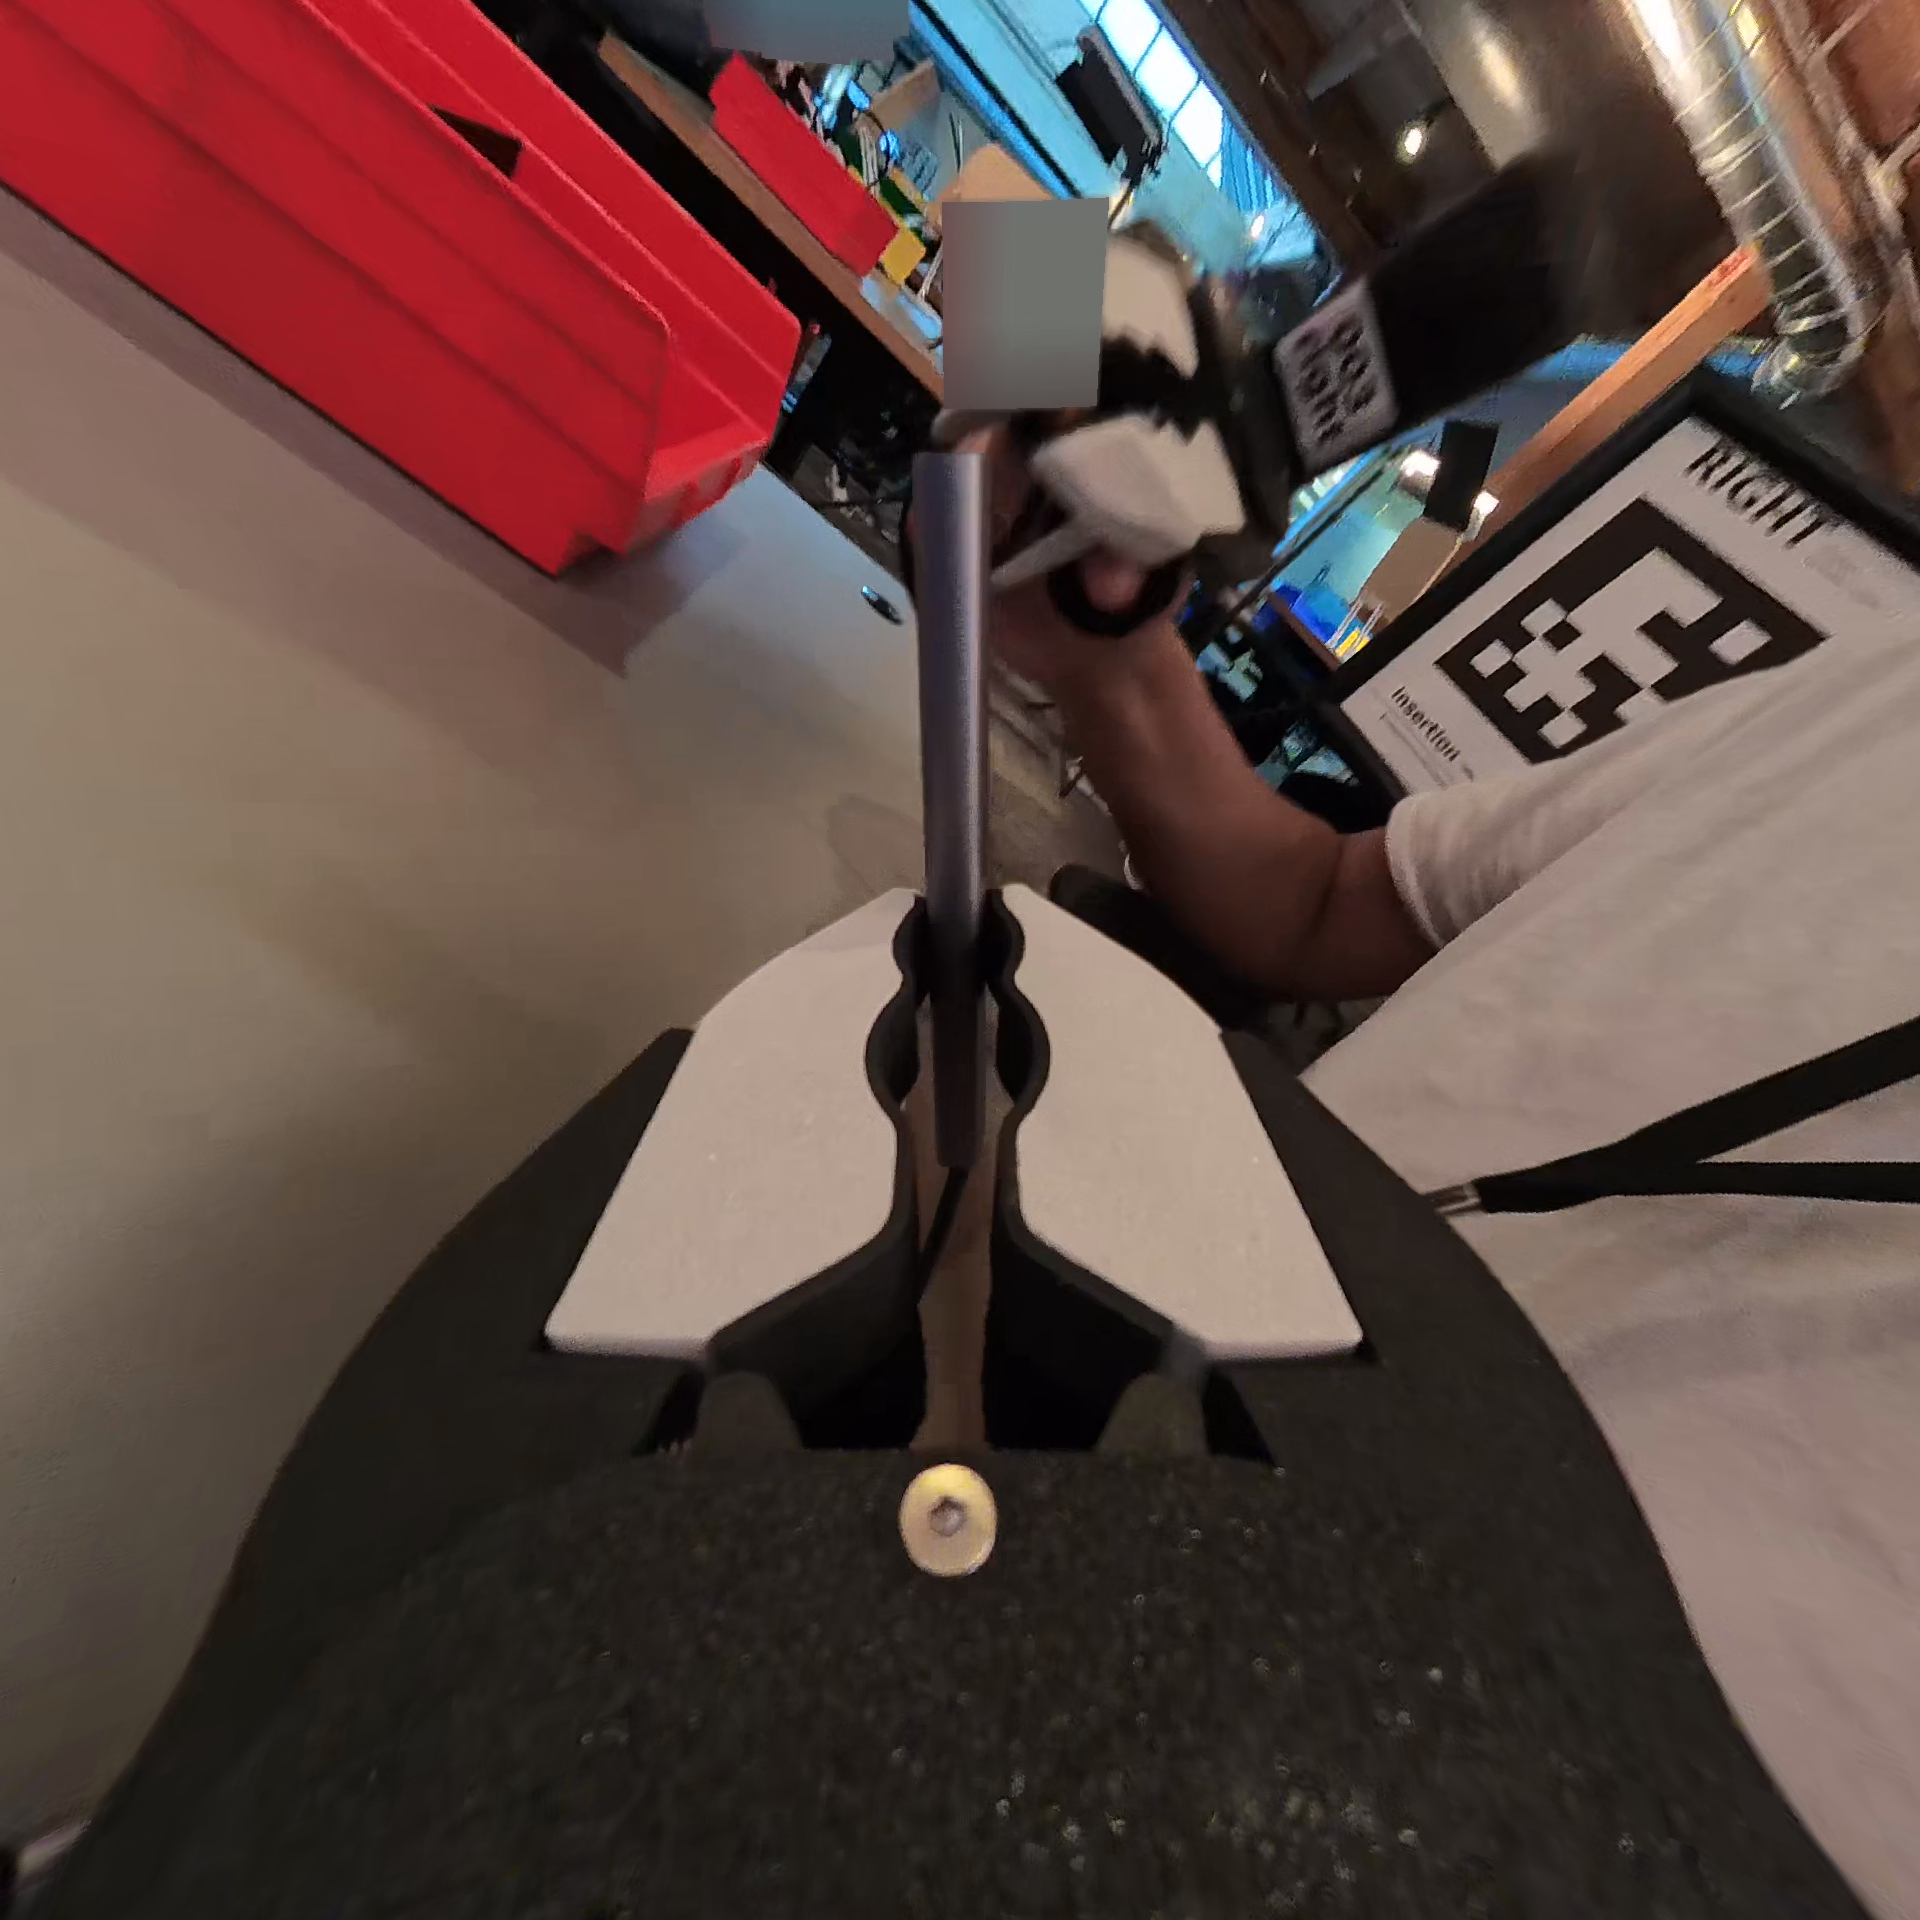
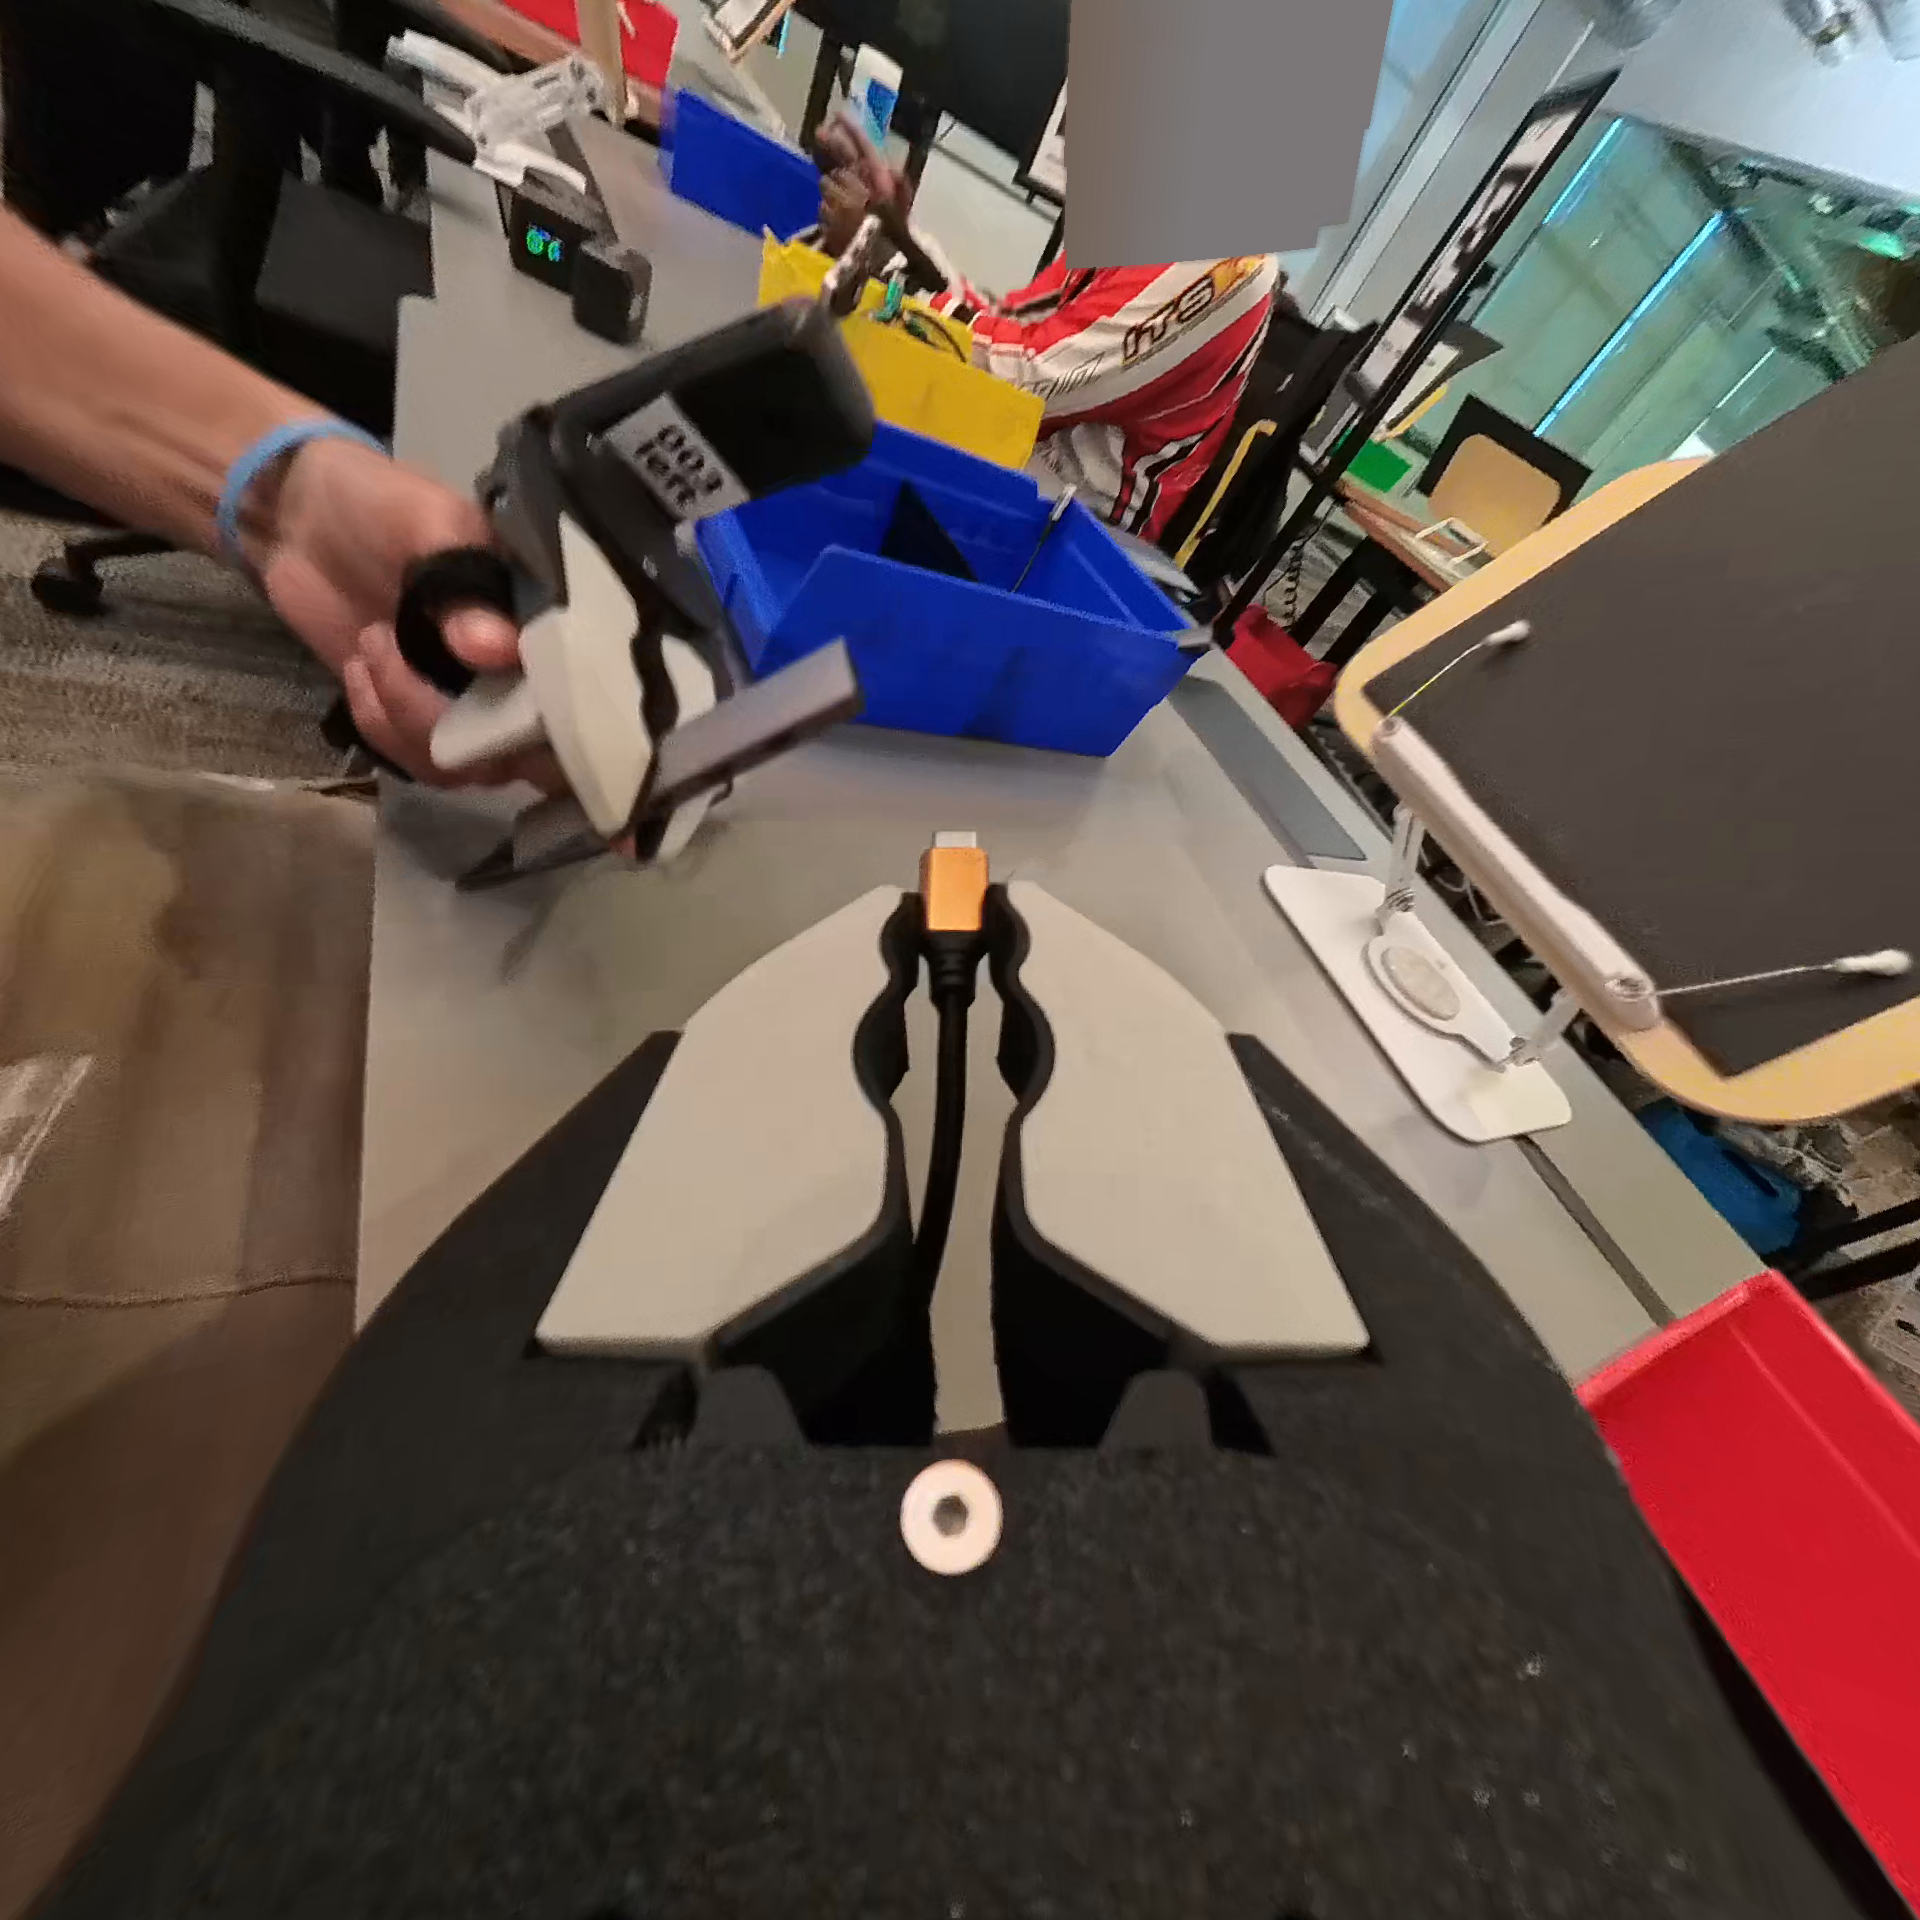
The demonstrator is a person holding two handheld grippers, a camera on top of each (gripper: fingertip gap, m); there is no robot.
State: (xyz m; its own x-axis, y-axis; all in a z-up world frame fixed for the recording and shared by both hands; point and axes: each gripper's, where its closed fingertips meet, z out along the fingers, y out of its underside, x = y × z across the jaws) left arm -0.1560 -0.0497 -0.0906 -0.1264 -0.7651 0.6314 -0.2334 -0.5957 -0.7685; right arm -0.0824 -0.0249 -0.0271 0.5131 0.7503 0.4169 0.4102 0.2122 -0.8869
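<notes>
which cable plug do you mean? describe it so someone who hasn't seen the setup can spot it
Start at the grey table with the blue bin on it. In front of the bin, the right tongs are shut on a black cable. The plug pokes out past their tips: an orange shell with a silver metal end, the only orange thing on the table.

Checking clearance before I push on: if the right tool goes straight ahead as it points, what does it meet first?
Probably bare grey table. The right tool holds an orange-tipped cable plug; the blue bin lies beyond, depth unclear.
</notes>
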